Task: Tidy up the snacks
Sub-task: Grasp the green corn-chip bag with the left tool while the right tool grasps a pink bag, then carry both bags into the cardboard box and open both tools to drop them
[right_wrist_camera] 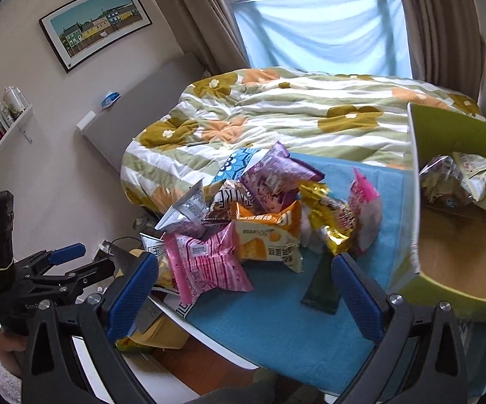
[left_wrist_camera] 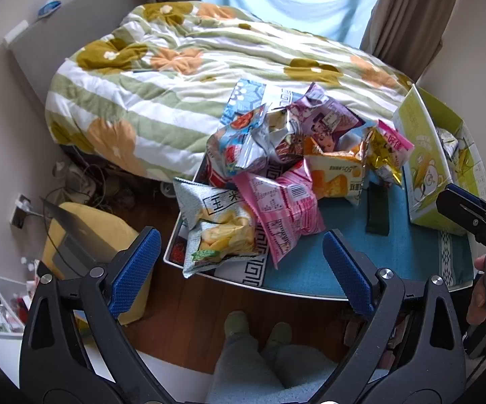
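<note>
Blue rubber pads line both tools, and both sets of jaws stand wide apart with nothing between them. The left gripper (left_wrist_camera: 241,269) hangs over the near left corner of the table, above a pale corn-snack bag (left_wrist_camera: 219,229) that overhangs the table edge. The right gripper (right_wrist_camera: 244,294) hovers over the bare near part of the blue tablecloth (right_wrist_camera: 276,330), just before a dark flat packet (right_wrist_camera: 322,289) lying alone.

Past the grippers, in the middle of the table, sits the pile of snacks still to be sorted: a pink striped bag (right_wrist_camera: 206,262) nearest, an orange bag (right_wrist_camera: 269,239) just right of it, then a gold foil bag (right_wrist_camera: 333,219) and a small pink-and-white bag (right_wrist_camera: 365,208) farther right. Behind these lie a silver bag (right_wrist_camera: 185,212), a purple bag (right_wrist_camera: 276,175) and a blue patterned packet (right_wrist_camera: 232,165).

At the right side of the table stands an open yellow-green cardboard box (right_wrist_camera: 451,131). At its far end rest what look like two or three crinkled bags (right_wrist_camera: 458,178); most of its brown floor is bare.

Judging from this, the organizing is at an early stage: a few snacks are boxed and most remain in the heap, with neither tool holding anything.

Beyond the table lies a bed with a flowered quilt (right_wrist_camera: 293,118).
</note>
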Tool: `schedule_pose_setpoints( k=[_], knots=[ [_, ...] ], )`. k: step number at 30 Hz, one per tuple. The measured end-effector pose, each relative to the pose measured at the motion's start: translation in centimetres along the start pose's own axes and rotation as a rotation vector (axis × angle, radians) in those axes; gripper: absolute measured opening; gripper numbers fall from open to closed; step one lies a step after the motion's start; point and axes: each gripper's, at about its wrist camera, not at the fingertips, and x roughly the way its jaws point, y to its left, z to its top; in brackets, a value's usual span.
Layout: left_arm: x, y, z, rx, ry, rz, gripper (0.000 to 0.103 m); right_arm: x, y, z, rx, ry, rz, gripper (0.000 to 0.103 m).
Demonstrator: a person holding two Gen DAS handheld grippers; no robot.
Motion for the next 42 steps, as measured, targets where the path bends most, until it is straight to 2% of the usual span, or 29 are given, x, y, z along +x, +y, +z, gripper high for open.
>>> schedule_pose_setpoints(
  k=[8, 12, 20, 26, 31, 33, 42],
  knots=[
    [6.8, 1.4, -0.8, 0.039, 0.093, -0.026, 0.096, 7.4, -0.2, -2.2, 0.061, 0.151, 0.014, 0.103],
    [9.4, 1.4, -0.9, 0.068, 0.127, -0.021, 0.096, 9.5, -0.4, -2.7, 0.076, 0.178, 0.013, 0.103],
    [12.3, 1.1, -0.8, 0.128, 0.156, -0.002, 0.095, 13.2, 0.1, -3.1, 0.078, 0.218, 0.084, 0.103],
    [13.4, 1.2, -0.5, 0.155, 0.166, -0.003, 0.085, 16.2, 0.4, -2.7, 0.061, 0.265, 0.153, 0.103],
    [13.5, 1.0, -0.5, 0.184, 0.163, -0.014, 0.070, 17.9, 0.6, -2.3, 0.029, 0.294, 0.162, 0.103],
    [13.5, 1.0, -0.5, 0.184, 0.166, -0.026, 0.061, 18.2, 0.7, -2.1, 0.020, 0.295, 0.175, 0.103],
    [13.3, 1.4, -0.6, 0.166, 0.171, -0.037, 0.058, 20.0, 1.7, -1.5, -0.002, 0.307, 0.190, 0.103]
  ],
)
